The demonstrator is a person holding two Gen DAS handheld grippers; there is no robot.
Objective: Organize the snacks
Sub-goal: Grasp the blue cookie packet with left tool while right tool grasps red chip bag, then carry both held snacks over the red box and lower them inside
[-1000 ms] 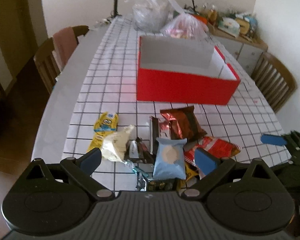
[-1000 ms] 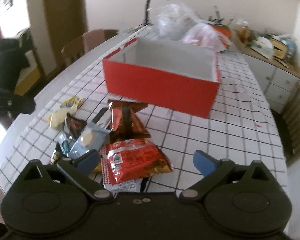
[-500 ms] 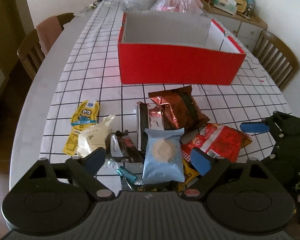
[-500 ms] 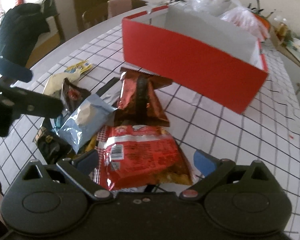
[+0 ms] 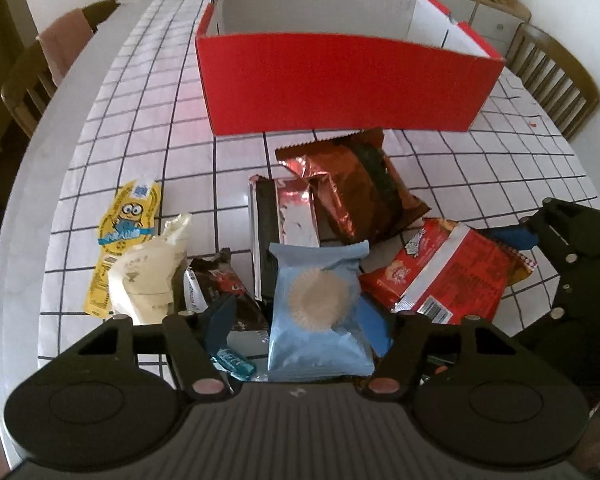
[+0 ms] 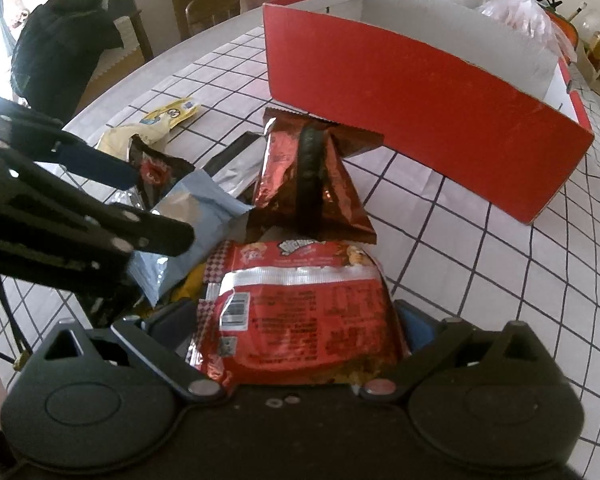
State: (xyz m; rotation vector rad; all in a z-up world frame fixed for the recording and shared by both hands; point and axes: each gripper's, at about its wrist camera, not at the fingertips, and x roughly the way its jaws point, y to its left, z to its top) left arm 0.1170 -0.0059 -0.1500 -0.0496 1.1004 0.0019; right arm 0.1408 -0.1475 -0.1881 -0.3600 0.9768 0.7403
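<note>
A heap of snack packets lies on the checked tablecloth in front of an open red box (image 5: 340, 84) (image 6: 420, 80). My left gripper (image 5: 296, 324) is low over the heap. Its jaws are closing around a light blue packet (image 5: 320, 308) (image 6: 188, 208). The right pad touches the packet's edge; the left pad still stands off it. My right gripper (image 6: 296, 320) is open, with a red snack bag (image 6: 300, 312) (image 5: 452, 276) lying between its fingers. A dark red foil bag (image 5: 360, 192) (image 6: 308, 184) lies nearest the box.
A yellow cartoon packet (image 5: 128, 216), a cream pouch (image 5: 148, 276), a silver-and-black packet (image 5: 284, 216) and a dark brown wrapper (image 5: 220, 280) lie on the heap's left. Wooden chairs (image 5: 40, 72) (image 5: 552, 76) flank the table. Plastic bags (image 6: 512, 12) sit behind the box.
Both grippers have come down and forward onto the heap. The left jaws have narrowed around the light blue packet. The red bag now lies between the right fingers.
</note>
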